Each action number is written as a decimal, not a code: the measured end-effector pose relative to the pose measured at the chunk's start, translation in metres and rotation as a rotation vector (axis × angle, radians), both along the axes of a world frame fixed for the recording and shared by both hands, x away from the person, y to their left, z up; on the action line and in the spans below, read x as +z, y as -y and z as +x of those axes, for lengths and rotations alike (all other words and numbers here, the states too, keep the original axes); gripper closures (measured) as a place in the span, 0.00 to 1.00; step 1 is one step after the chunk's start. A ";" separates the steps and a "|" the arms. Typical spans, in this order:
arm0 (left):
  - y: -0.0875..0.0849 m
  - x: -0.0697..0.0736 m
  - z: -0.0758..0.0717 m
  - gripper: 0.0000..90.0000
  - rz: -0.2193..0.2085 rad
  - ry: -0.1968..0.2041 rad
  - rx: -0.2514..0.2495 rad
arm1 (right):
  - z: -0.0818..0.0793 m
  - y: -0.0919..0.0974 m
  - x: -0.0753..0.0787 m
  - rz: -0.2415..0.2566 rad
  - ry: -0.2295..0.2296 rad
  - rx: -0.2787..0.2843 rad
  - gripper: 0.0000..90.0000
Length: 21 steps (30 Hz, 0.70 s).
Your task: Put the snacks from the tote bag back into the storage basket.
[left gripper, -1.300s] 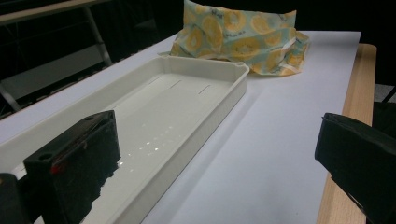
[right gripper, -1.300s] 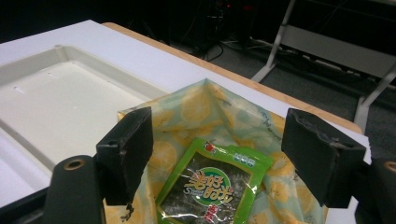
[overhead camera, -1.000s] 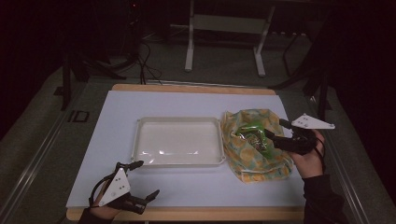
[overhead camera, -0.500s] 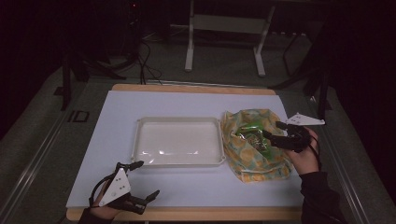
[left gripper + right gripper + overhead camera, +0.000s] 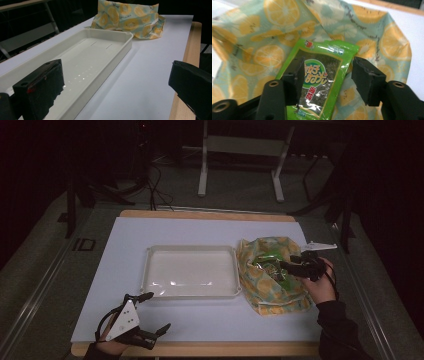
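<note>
A green snack packet (image 5: pixel 322 80) lies inside the open mouth of a lemon-print fabric bag (image 5: pixel 267 287), which sits on the right part of the bench (image 5: pixel 200 240), just beside a shallow white tray (image 5: pixel 190 251). In the right gripper view the packet shows between the two black fingers (image 5: pixel 293 78): the one on the left of that view overlaps its edge, the other stands clear of it with bag cloth showing in the gap. The right gripper (image 5: pixel 290 267) reaches into the bag from the right; its fingers have just been closing around the packet but do not yet press on it. The left gripper (image 5: pixel 152 312) rests at the near left edge of the bench, well apart from the bag, with its fingers released and spread wide, nothing between them. The tray is empty and sits mid-bench.
</note>
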<state>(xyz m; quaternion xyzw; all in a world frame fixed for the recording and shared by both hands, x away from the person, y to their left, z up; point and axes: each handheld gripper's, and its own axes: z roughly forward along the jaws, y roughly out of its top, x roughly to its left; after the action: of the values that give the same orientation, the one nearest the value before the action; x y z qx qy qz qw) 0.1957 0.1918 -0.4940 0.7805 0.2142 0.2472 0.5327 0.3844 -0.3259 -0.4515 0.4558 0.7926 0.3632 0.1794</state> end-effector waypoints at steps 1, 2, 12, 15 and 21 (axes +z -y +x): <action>0.000 0.000 0.000 0.01 0.000 -0.001 -0.001 | 0.001 0.001 -0.002 0.002 -0.011 -0.001 0.50; 0.000 0.000 0.000 0.01 0.002 0.000 -0.001 | 0.003 0.001 -0.003 -0.001 -0.021 -0.003 0.51; 0.000 0.000 0.000 0.01 0.004 -0.001 -0.002 | 0.015 0.008 -0.019 0.005 -0.111 -0.015 0.59; 0.001 0.000 0.000 0.01 0.004 0.000 -0.003 | 0.017 0.009 -0.023 0.008 -0.132 -0.019 0.61; 0.000 0.000 0.000 0.01 0.004 -0.002 -0.003 | 0.021 0.009 -0.026 -0.008 -0.161 -0.041 0.64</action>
<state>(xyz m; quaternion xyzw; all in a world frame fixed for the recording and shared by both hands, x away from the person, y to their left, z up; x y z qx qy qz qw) 0.1958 0.1914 -0.4944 0.7822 0.2131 0.2461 0.5311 0.4057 -0.3350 -0.4774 0.4990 0.7963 0.3185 0.1244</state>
